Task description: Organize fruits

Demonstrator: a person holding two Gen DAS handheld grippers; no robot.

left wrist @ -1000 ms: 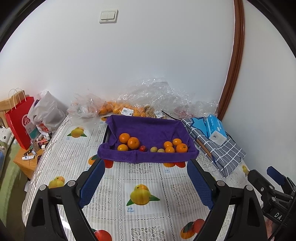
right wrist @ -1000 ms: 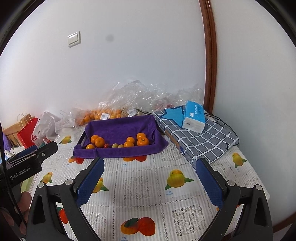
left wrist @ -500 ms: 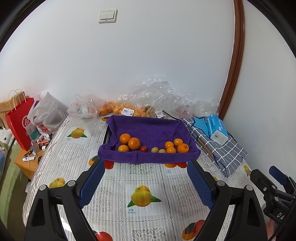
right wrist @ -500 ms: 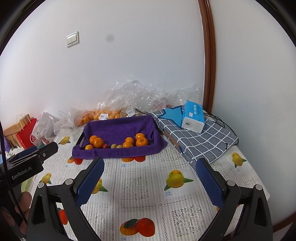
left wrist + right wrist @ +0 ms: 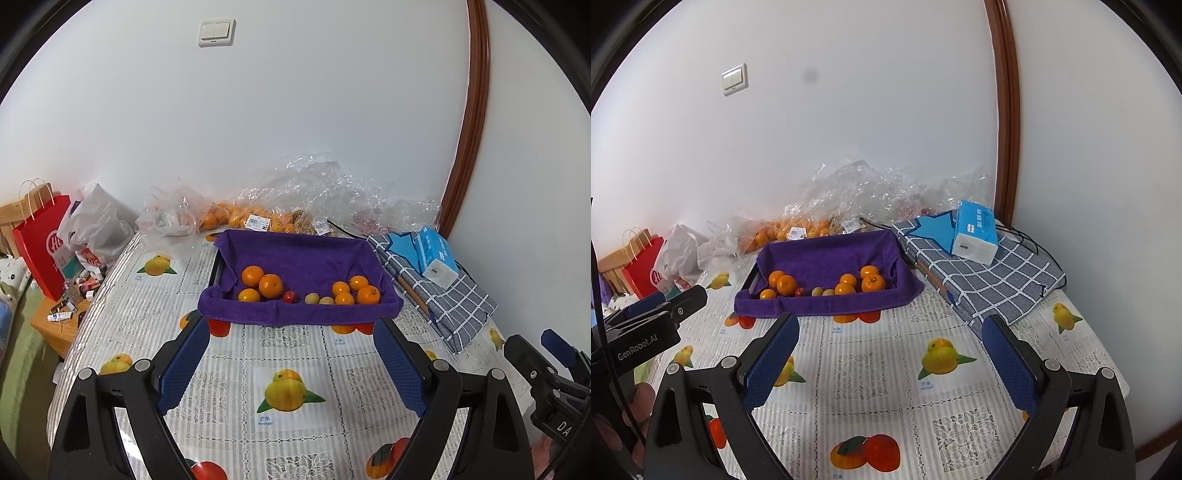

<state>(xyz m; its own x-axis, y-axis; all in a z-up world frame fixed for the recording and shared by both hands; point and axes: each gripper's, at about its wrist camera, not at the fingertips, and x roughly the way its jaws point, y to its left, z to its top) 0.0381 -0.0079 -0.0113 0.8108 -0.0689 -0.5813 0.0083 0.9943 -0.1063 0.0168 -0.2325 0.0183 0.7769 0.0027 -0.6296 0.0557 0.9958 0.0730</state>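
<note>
2 hand-held grippers, left [image 5: 290, 363] & right [image 5: 890, 354], spread wide, nr purple-lined tray [image 5: 295, 314].

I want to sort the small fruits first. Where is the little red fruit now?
In the left wrist view the little red fruit lies in the purple-lined tray, near its front edge, between the left group of oranges and two pale yellow-green fruits.

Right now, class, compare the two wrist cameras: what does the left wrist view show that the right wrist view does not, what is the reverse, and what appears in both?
Only the left wrist view shows the wooden side table with small items beside the fruit-print tablecloth. Only the right wrist view shows the black cable running by the checked cloth bundle. Both share the purple towel-lined tray of oranges, the blue tissue pack, the red paper bag and the light switch.
</note>
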